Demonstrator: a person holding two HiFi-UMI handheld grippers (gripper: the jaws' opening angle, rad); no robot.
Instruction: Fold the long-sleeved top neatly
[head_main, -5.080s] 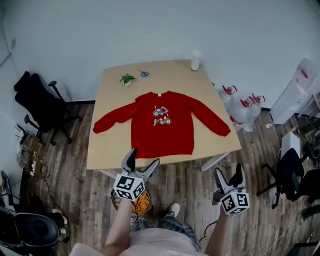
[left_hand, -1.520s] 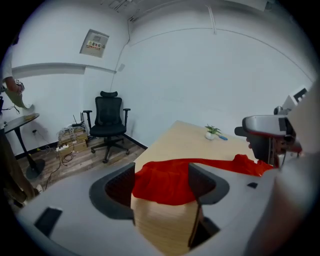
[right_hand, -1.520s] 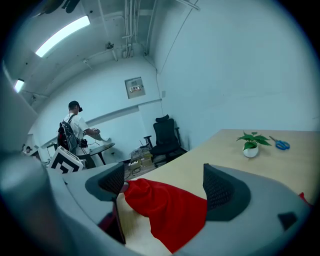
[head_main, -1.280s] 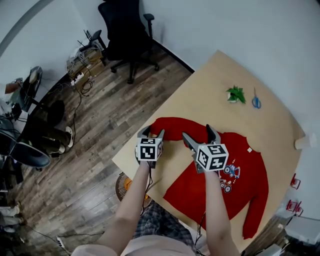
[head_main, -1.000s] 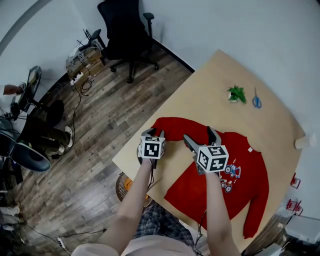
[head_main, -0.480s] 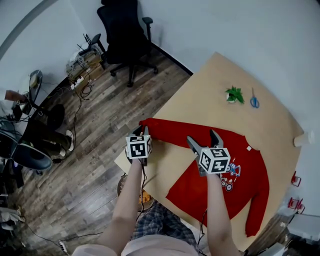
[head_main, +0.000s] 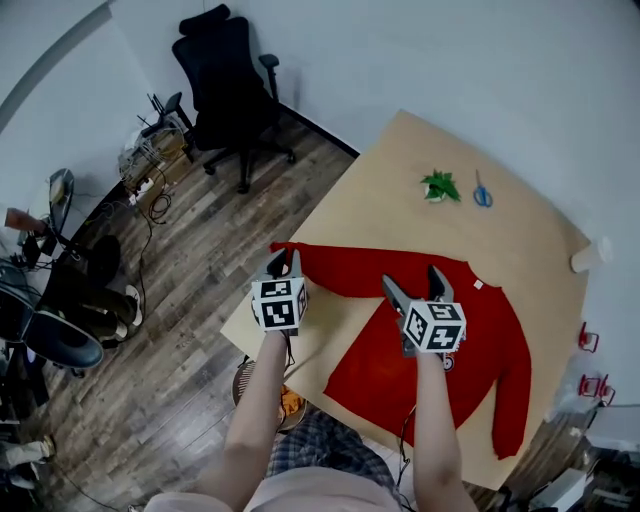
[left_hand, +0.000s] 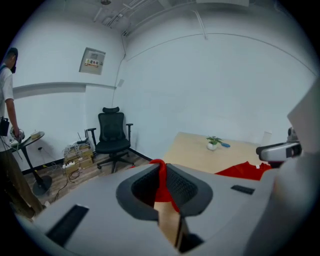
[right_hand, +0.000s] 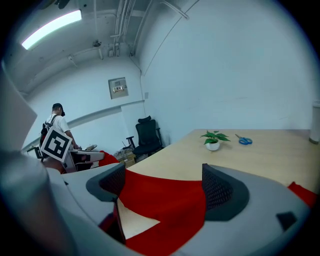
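Observation:
The red long-sleeved top lies flat on the tan table. Its left sleeve stretches toward the table's near-left edge. My left gripper is shut on that sleeve's cuff and holds it raised off the table. In the left gripper view a fold of red cloth stands pinched between the pads. My right gripper hangs open over the top where the sleeve joins the body. In the right gripper view the red cloth lies below the wide-apart jaws, untouched. The top's other sleeve runs along the far right.
A small potted plant, blue scissors and a white cup stand on the table's far part. A black office chair is on the wood floor to the left. A person stands in the background.
My left gripper has closed on the cuff and lifted it, pulling the sleeve straight. My right gripper, still open, has shifted sideways over the top's shoulder.

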